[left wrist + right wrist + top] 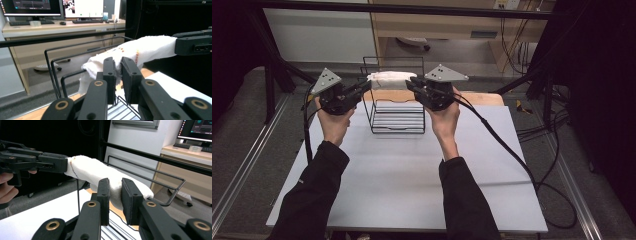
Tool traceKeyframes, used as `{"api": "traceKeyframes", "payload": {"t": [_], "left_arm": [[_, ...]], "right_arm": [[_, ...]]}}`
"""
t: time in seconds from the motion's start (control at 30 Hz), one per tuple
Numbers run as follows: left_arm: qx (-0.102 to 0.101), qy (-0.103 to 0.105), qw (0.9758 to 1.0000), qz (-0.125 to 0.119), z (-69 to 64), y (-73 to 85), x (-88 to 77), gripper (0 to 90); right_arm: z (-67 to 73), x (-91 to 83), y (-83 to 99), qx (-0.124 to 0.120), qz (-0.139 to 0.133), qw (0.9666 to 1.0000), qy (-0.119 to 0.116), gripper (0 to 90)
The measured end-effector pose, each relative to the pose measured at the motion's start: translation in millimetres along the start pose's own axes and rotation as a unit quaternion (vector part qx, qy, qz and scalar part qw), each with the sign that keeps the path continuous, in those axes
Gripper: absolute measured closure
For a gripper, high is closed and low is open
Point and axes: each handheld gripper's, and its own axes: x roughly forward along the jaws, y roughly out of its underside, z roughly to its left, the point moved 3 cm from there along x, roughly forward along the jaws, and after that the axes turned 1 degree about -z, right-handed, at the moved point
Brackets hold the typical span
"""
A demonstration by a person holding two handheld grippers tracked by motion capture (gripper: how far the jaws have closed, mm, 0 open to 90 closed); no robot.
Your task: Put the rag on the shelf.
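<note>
Both tongs (364, 86) (411, 84) grip cloth (389, 77) above rack (398, 122).

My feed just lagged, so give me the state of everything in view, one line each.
White cloth: folded, held in the air over the rack, one end in each gripper.
Left gripper: shut on the cloth's left end.
Right gripper: shut on its right end.
Black wire rack: upright on the table, its shelf bare.

Beyond my white table (402, 180) I see a wooden desk (62, 26) carrying two monitors (82, 8) and a keyboard (27, 23).
</note>
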Motion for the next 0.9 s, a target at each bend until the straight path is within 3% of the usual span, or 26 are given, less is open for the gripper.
{"api": "traceKeyframes", "payload": {"t": [0.27,0.43,0.6,0.7,0.77,0.9], "left_arm": [[0.002,0.0,0.9998,0.02,-0.3,3.2,-1.1,81.3],[0.001,0.004,0.9995,0.03,-1.4,3.0,-1.3,79.5],[-0.016,0.001,0.9998,0.014,-0.5,-9.8,-7.4,76.2],[-0.02,-0.005,0.9997,0.012,-0.6,-20.4,-6.8,81.1],[-0.013,-0.017,0.9994,0.027,-0.3,-24.2,-1.9,84.4],[-0.029,-0.021,0.9981,0.05,1.6,-23.7,12.5,87.3]], "right_arm": [[2.6,-1.2,6.9,-0.001,0.014,0.9999,-0.008,76.8],[1.4,-1.6,11.4,-0.003,0.024,0.9997,-0.008,81.3],[2.2,-1.6,13.9,-0.009,0.028,0.9995,-0.006,82.1],[2.1,-1.4,15.5,-0.009,0.031,0.9995,-0.008,82.0],[2.0,-1.1,16.4,-0.008,0.031,0.9994,-0.008,81.7],[2.3,0.1,18.6,-0.007,0.035,0.9993,-0.012,80.9]]}}
